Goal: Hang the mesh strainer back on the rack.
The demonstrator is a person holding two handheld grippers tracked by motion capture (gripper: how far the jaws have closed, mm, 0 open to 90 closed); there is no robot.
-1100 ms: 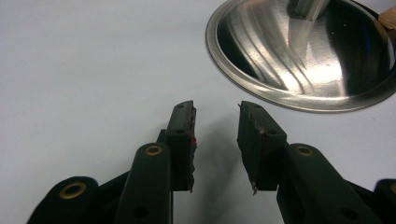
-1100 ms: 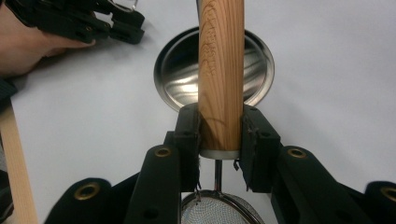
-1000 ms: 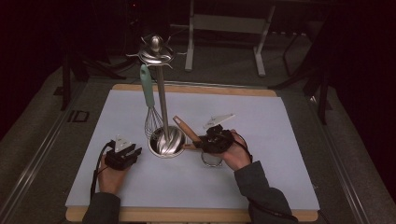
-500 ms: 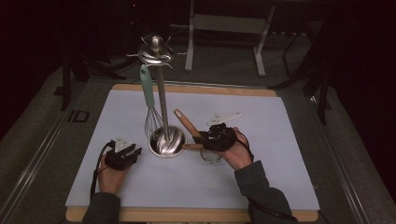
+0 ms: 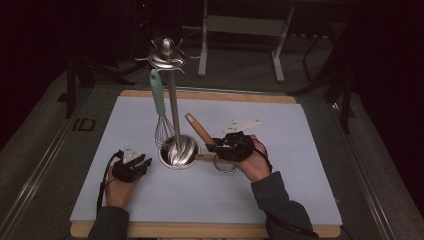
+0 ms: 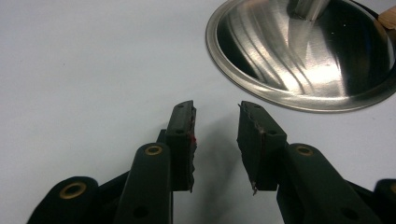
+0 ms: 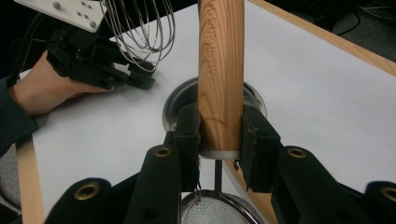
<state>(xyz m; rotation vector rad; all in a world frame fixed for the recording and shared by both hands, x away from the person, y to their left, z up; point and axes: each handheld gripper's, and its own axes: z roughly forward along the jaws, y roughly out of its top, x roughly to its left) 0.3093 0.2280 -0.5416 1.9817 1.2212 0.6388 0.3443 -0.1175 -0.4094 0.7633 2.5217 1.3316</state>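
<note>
Right tongs (image 7: 219, 135) clamp a strainer's wooden handle (image 7: 221, 70) beside the steel stand base (image 6: 303, 51); left tongs (image 6: 215, 140) rest narrowly parted, empty, on the worktop (image 5: 300, 140).

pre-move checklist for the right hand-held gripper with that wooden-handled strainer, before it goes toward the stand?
1. Right hand-held gripper shut on the strainer's wooden handle: ok, jaws press both sides.
2. Grip placed at the handle's lower end, by the metal collar: ok.
3. Strainer mesh free of the table: cannot tell.
4. Left hand-held gripper open and holding nothing: ok.
5. Left hand-held gripper apart from the stand base: ok, white mat shows between them.
6. Free hook on the stand top, where the whisk hangs: cannot tell.
</note>
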